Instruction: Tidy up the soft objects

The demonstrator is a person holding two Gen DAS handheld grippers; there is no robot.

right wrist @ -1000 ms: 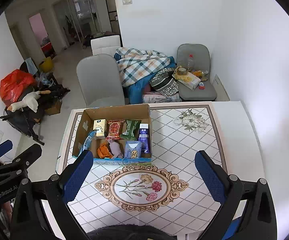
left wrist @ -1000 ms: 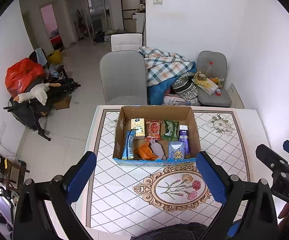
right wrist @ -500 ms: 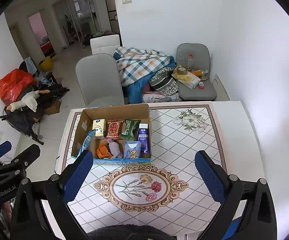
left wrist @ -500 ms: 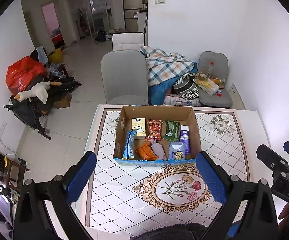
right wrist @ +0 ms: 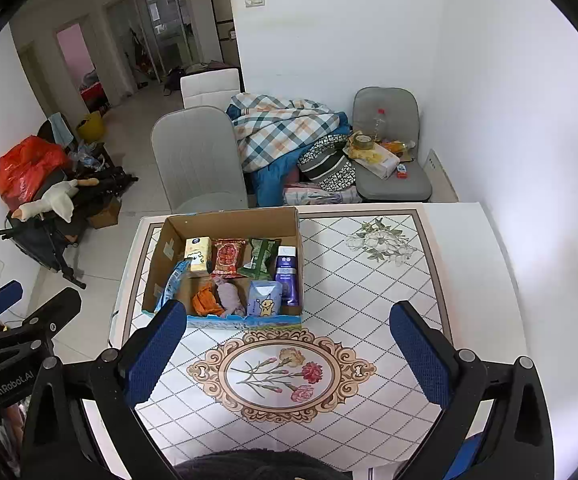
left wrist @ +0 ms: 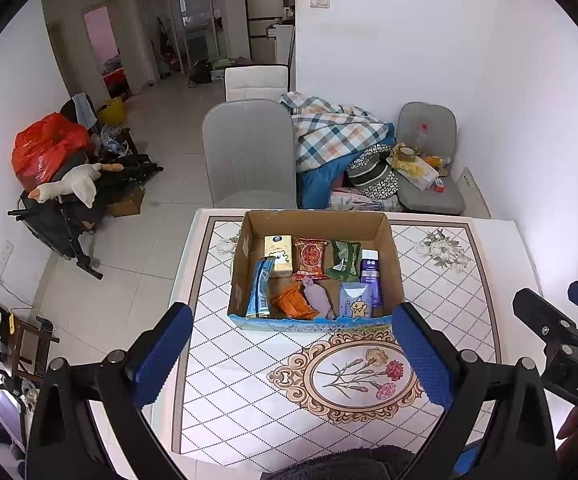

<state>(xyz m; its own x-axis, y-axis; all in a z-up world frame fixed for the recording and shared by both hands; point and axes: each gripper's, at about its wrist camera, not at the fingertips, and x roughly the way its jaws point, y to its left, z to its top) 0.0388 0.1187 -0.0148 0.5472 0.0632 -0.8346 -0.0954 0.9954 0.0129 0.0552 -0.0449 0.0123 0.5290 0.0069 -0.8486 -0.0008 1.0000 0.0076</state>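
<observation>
Both tools, the left tool (left wrist: 289,356) and right tool (right wrist: 287,354), are being held spread and empty short of the cardboard box (left wrist: 315,316) ahead, where a reach into it is judged to be called for next.

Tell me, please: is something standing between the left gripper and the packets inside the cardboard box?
Nothing visible does. The left gripper is open above bare table, and the cardboard box is open on top. Only its low front wall lies between; the packets can probably be reached from above.
</observation>
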